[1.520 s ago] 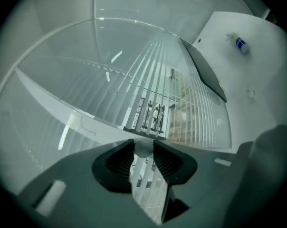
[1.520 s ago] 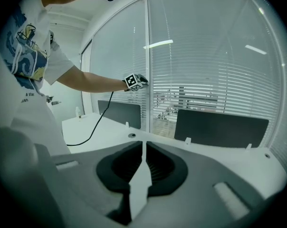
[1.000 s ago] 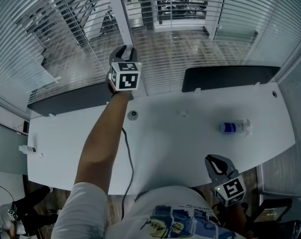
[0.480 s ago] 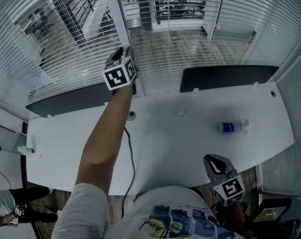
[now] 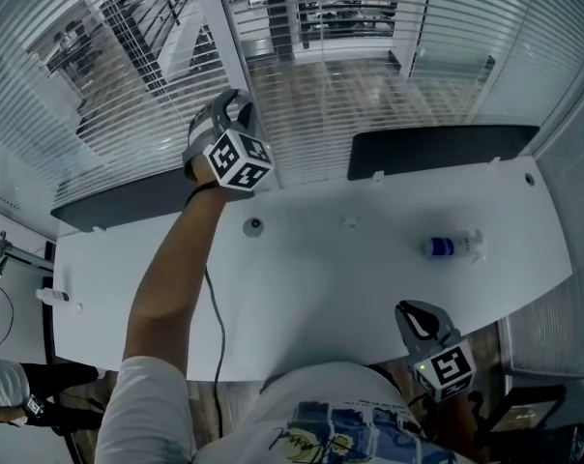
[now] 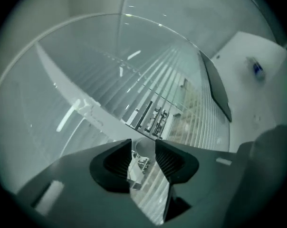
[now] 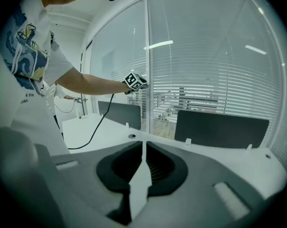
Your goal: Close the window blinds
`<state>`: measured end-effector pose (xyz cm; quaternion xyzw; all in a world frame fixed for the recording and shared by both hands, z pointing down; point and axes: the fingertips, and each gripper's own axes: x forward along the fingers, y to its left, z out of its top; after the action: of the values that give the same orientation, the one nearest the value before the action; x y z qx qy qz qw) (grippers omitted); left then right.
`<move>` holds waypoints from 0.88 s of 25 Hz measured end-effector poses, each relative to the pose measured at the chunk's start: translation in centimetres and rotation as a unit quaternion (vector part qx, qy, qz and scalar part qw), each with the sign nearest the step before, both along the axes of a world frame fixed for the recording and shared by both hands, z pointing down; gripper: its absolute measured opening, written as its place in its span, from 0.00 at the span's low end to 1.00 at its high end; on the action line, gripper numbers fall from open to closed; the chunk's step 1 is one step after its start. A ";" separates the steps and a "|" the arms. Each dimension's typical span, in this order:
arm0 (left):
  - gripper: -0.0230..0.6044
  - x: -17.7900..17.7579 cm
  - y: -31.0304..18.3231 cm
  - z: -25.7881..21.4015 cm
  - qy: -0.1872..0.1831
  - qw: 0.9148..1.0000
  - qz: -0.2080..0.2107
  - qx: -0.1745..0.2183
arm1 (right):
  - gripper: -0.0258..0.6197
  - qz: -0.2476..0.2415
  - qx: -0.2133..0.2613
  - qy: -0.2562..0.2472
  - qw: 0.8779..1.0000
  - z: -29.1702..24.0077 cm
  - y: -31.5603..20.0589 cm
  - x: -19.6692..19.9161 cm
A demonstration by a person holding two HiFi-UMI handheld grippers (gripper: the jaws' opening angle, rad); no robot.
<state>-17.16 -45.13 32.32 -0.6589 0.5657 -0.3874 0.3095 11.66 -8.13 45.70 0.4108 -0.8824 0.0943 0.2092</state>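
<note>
Reaching the window blinds [image 5: 128, 85]: left tongs [image 5: 229, 102], just spreading, slack around the clear hanging tilt wand [image 6: 137, 167]; right tongs [image 5: 418, 319], pressed together, well back beside the counter [image 5: 350, 269].

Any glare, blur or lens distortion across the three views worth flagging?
Head view: fisheye bows the blinds and the desk edge; light is even and detail sharp. Left gripper view: heavy dark vignette, bright light streaks across the window, near foreground soft. Right gripper view: dark corners, two light streaks high on the window, distance crisp, foreground soft.
</note>
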 end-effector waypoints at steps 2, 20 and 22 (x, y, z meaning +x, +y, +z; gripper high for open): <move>0.29 0.0 -0.4 0.3 -0.074 0.997 0.006 -0.001 | 0.06 0.001 -0.001 0.000 1.000 0.1 0.0 0.0; 0.24 -0.5 -0.7 0.2 0.141 0.990 -0.017 -0.012 | 0.06 0.003 -0.004 0.002 1.000 0.3 -0.1 0.0; 0.24 -0.5 -0.6 0.1 0.164 0.986 -0.020 -0.011 | 0.06 0.003 -0.006 0.002 1.000 0.3 0.0 0.0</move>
<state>-17.68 -45.72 32.46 -0.7057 0.6175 -0.2862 0.1970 11.65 -8.15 46.04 0.4125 -0.8801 0.0993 0.2128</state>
